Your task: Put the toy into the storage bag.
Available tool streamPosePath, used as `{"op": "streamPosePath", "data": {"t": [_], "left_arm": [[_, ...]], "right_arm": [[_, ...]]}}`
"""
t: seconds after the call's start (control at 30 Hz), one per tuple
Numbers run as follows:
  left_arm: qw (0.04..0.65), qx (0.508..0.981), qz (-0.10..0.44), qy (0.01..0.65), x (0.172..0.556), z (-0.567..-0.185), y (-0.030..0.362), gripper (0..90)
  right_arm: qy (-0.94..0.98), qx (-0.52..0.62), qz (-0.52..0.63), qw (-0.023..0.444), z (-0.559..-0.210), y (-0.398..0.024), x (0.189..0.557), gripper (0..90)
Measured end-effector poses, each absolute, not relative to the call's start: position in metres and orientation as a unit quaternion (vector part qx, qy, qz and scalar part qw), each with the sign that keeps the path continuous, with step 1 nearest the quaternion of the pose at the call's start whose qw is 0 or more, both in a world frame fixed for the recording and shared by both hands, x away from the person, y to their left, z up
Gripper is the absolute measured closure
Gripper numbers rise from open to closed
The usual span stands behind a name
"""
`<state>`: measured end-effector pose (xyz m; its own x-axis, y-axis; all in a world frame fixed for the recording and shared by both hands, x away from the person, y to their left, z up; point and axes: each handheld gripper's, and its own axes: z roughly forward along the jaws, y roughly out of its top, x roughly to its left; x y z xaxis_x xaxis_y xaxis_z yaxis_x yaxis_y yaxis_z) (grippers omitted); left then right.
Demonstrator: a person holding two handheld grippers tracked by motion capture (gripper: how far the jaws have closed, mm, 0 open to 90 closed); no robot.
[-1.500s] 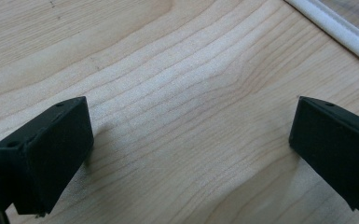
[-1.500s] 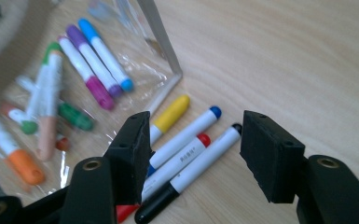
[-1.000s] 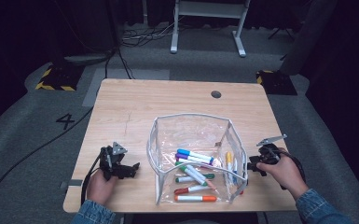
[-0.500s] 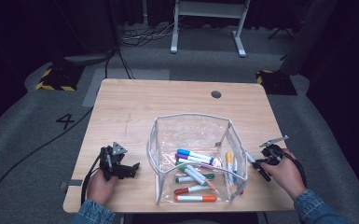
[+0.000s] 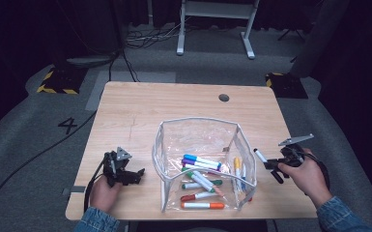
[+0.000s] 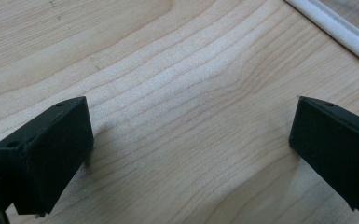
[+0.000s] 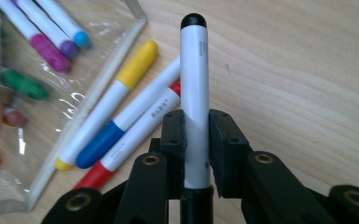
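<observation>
Black-capped white marker (image 7: 195, 93) sits clamped in our right gripper (image 5: 274, 164), right of the clear plastic pouch (image 5: 200, 164) of coloured markers (image 5: 200, 171). Our left gripper (image 5: 121, 169) rests wide open on the wooden table (image 5: 140, 111), left of the pouch.

The right tool (image 5: 269, 165) sat in the person's right hand (image 5: 305, 175) at the counter's right edge, its jaws clamped on a pen, having just been closing. The left tool (image 5: 125, 173), gripped by the left hand (image 5: 104, 192), rested low with jaws spread wide apart, nothing between them.
</observation>
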<state>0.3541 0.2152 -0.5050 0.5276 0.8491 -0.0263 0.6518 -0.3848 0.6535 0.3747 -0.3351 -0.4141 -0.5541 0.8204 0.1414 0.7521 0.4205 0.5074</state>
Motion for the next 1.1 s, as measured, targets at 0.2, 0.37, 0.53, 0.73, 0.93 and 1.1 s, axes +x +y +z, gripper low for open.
{"op": "streamPosePath", "data": {"t": [0.2, 0.37, 0.53, 0.73, 0.93, 1.1], "left_arm": [[0.310, 0.817, 0.159, 0.459, 0.354, -0.505, 0.215, 0.0], [0.310, 0.817, 0.160, 0.459, 0.354, -0.505, 0.215, 0.0], [0.311, 0.816, 0.159, 0.460, 0.354, -0.505, 0.215, 0.0], [0.310, 0.817, 0.159, 0.460, 0.354, -0.505, 0.215, 0.0], [0.311, 0.817, 0.158, 0.460, 0.354, -0.505, 0.215, 0.0], [0.310, 0.817, 0.159, 0.459, 0.354, -0.505, 0.215, 0.0]], "right_arm": [[0.841, 0.451, 0.292, 0.064, -0.386, -0.333, 0.367, 76.8], [0.844, 0.433, 0.309, 0.066, -0.364, -0.329, 0.361, 76.8], [0.847, 0.416, 0.325, 0.067, -0.342, -0.323, 0.356, 76.8], [0.851, 0.394, 0.339, 0.071, -0.314, -0.312, 0.351, 76.8], [0.858, 0.371, 0.346, 0.073, -0.292, -0.299, 0.347, 76.8], [0.863, 0.357, 0.350, 0.072, -0.278, -0.289, 0.345, 76.8]]}}
